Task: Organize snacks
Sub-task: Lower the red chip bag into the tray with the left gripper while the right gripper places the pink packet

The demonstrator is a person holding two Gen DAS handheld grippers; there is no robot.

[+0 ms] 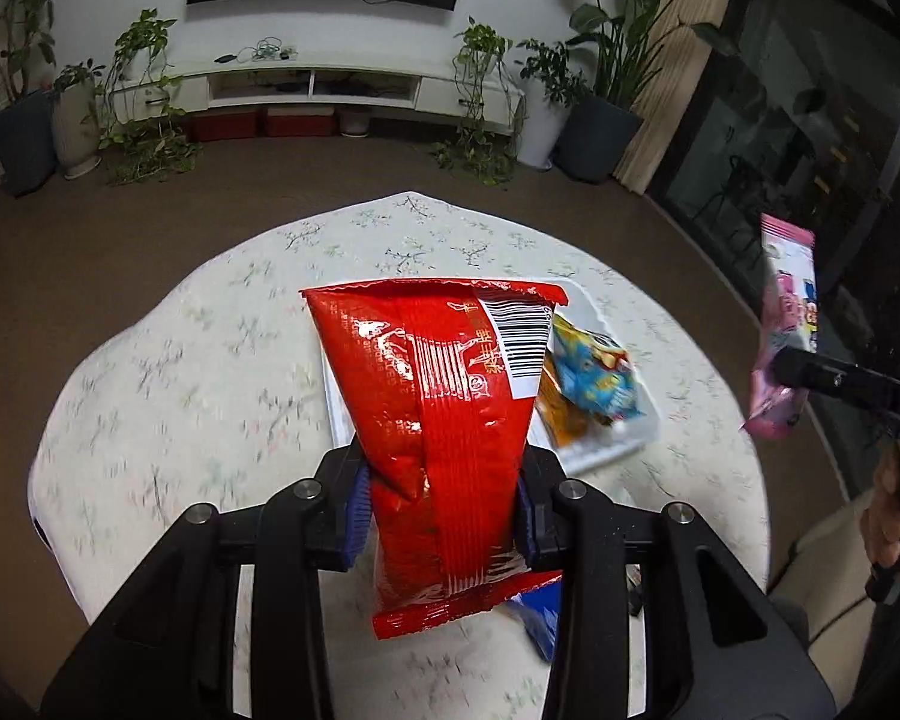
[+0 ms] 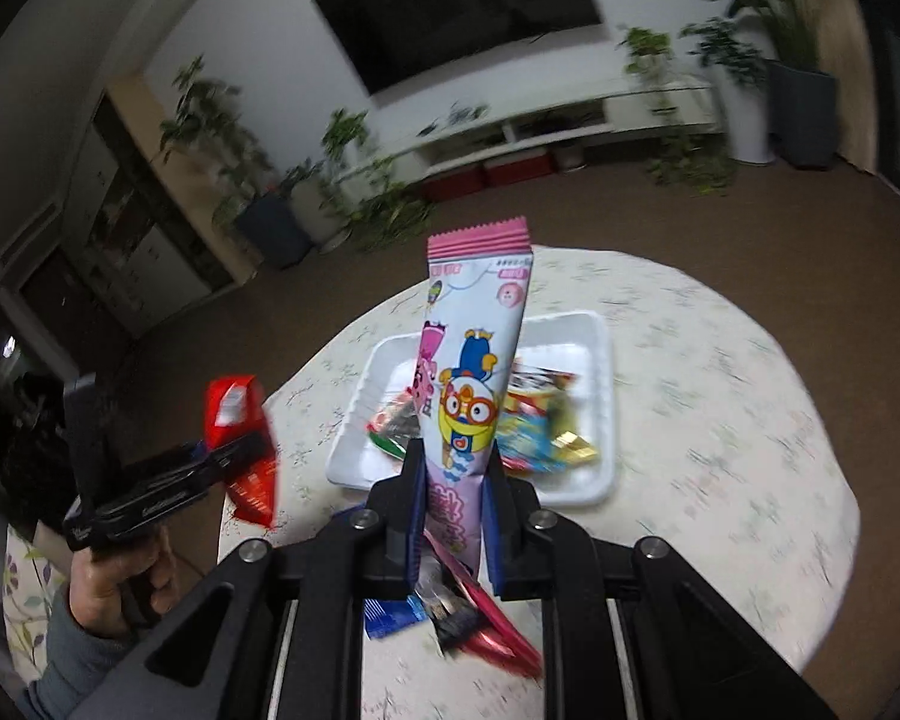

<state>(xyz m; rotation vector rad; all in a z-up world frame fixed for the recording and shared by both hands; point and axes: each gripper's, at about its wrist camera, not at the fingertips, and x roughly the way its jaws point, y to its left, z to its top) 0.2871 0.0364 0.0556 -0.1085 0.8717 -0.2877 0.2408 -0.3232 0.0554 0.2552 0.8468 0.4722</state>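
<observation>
While clamped — red packet (image 1: 444, 420) between tongs (image 1: 441, 516)

Left tool (image 1: 444, 516) clamps a red snack bag (image 1: 438, 420) w/ blue pads on both sides, bag standing up over the round bench (image 1: 210, 372) w/ floral cloth. Behind it, a white tray (image 1: 630, 438) on the bench holds a blue-yellow packet (image 1: 594, 378) on top of an orange one (image 1: 561, 420). Far right, right tool (image 1: 792, 369) grips a pink packet (image 1: 789, 312) in the air, well apart from the tray; a blue wrapper (image 1: 537, 618) lies near, under the red bag.
</observation>
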